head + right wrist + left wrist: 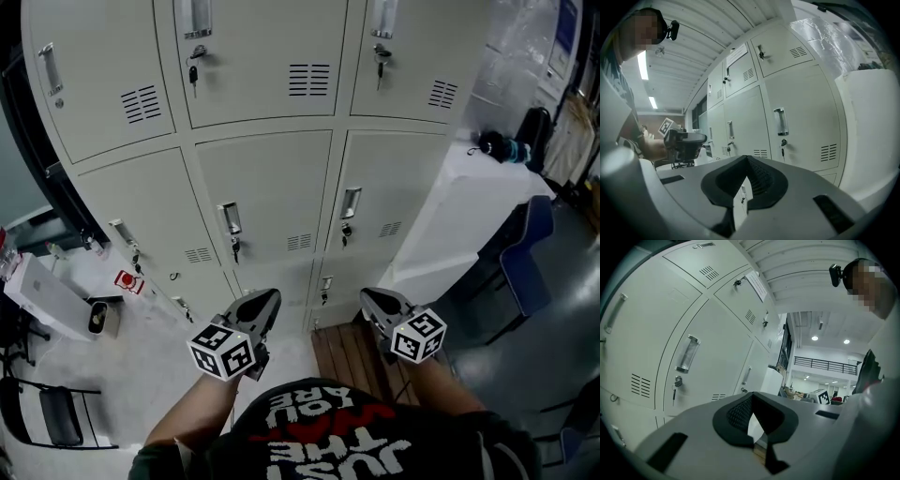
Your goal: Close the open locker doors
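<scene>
Locker doors (267, 197) are standing straight ahead, apparently all shut, while left tool (268, 300) and right tool (372, 300) are hovering closed and empty; I'd be checking gaps, pushing flat latch-side.

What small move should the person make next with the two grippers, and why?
Probably none toward a door yet. It seems best to turn and look along the row for an open one first. All locker doors in view look flush and closed. The left gripper and right gripper hang before them, touching nothing.
</scene>
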